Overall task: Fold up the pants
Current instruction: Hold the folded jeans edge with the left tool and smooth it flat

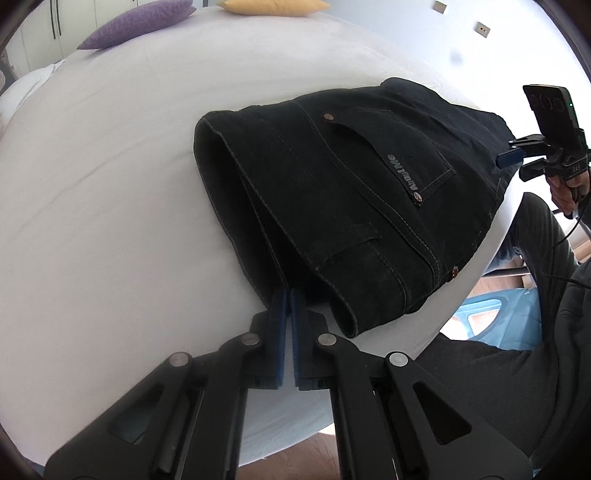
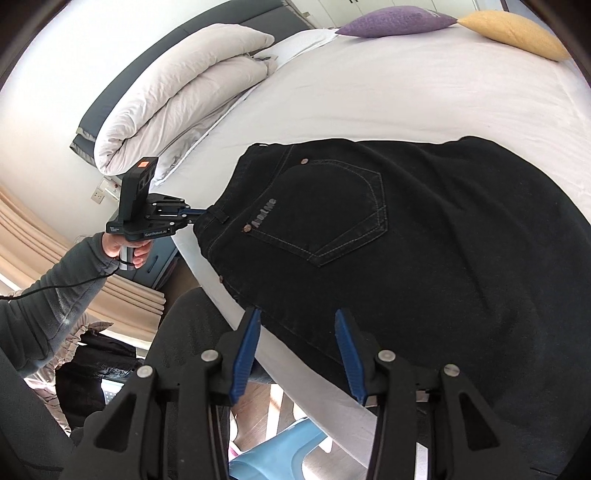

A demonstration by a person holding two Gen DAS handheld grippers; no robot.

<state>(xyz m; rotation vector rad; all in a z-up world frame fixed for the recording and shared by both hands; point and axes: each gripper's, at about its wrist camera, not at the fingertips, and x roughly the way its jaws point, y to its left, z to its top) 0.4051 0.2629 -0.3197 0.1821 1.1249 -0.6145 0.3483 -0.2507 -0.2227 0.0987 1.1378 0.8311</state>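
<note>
Black denim pants (image 1: 354, 206) lie folded on the white bed (image 1: 92, 184), back pocket up, near the bed's front edge. My left gripper (image 1: 287, 295) is shut on the pants' edge near the waistband; in the right wrist view it (image 2: 201, 213) pinches the waistband at a belt loop. The pants (image 2: 406, 236) fill the middle of the right wrist view. My right gripper (image 2: 297, 317) is open, its blue fingers (image 2: 247, 347) standing either side of the pants' near edge at the bed's side. In the left wrist view the right gripper (image 1: 511, 157) is at the pants' far end.
A folded white duvet (image 2: 177, 96) lies at the bed's head. A purple pillow (image 2: 395, 22) and a yellow pillow (image 2: 513, 33) sit at the far side. A light blue plastic stool (image 2: 273, 458) stands on the floor below the bed edge. The person's legs (image 1: 535, 332) are beside the bed.
</note>
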